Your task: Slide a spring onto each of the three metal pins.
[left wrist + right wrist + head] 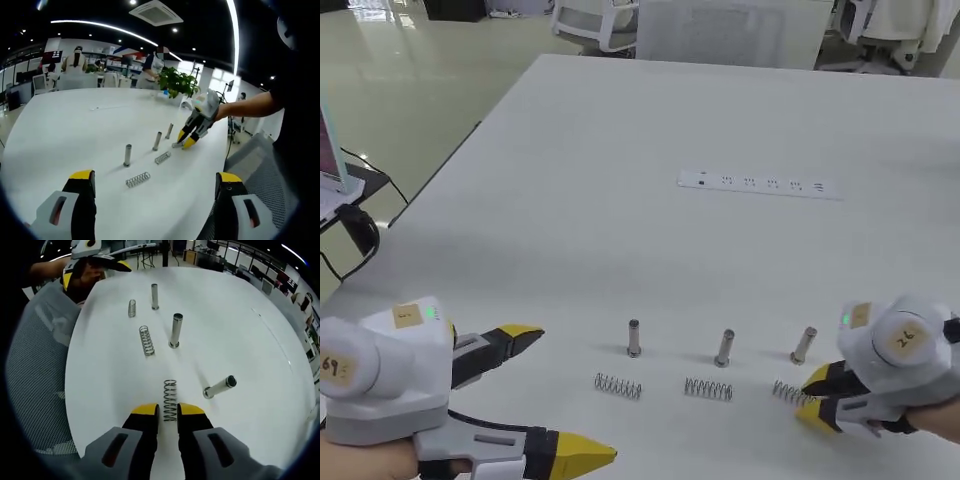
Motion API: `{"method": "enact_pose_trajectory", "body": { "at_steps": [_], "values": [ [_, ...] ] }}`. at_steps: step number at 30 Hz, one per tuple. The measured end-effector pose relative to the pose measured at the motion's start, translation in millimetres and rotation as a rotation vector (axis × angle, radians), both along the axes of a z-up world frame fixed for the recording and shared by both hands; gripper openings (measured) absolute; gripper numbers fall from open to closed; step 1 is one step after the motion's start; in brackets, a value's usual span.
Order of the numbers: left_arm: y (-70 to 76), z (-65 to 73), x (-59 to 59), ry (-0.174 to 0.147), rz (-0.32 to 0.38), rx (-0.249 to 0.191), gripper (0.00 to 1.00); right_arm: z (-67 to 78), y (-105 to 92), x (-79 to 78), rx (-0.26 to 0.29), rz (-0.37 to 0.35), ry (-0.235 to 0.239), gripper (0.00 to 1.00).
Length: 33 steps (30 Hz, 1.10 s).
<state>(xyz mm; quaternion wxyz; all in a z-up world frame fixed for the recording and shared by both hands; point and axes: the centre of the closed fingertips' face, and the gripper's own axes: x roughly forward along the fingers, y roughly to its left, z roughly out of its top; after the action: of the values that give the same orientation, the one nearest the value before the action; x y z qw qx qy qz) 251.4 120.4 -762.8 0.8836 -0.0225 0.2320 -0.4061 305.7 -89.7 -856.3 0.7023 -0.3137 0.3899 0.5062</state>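
Right gripper (169, 411) (jaws narrowly apart) straddles the near end of the right spring (170, 392), which lies just beside the right pin (219, 387). Left gripper (156, 176) hangs wide open, empty, well left of that pin.

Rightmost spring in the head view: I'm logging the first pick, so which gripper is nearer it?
Right. The right gripper straddles the spring at its near end; the left gripper sits open past the other two springs.

We see a long white table (620, 150) with a white power strip (760, 184) lying on it. Beyond its far end, office chairs (595, 20) stand on a glossy pale floor (410, 90). On the ceiling are curved light strips (100, 25) and a vent (156, 12).
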Motion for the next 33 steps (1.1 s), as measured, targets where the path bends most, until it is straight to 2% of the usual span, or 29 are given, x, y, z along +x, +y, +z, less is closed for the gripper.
{"method": "enact_pose_trajectory", "body": {
  "at_steps": [12,21,33],
  "values": [
    [-3.2,-0.1,-0.2,0.0,-0.008,0.0,0.96,0.1,-0.2,0.0,-0.001,0.014,-0.001,0.09],
    [-6.2,-0.3,-0.9,-0.001,-0.017,-0.002,0.96,14.7,5.4,-3.8,0.017,0.039,-0.023,0.08],
    [-19.1,2.7,-3.1,-0.003,-0.059,-0.016,0.95,35.9,16.2,-15.5,0.043,0.103,-0.054,0.08]
  ]
}}
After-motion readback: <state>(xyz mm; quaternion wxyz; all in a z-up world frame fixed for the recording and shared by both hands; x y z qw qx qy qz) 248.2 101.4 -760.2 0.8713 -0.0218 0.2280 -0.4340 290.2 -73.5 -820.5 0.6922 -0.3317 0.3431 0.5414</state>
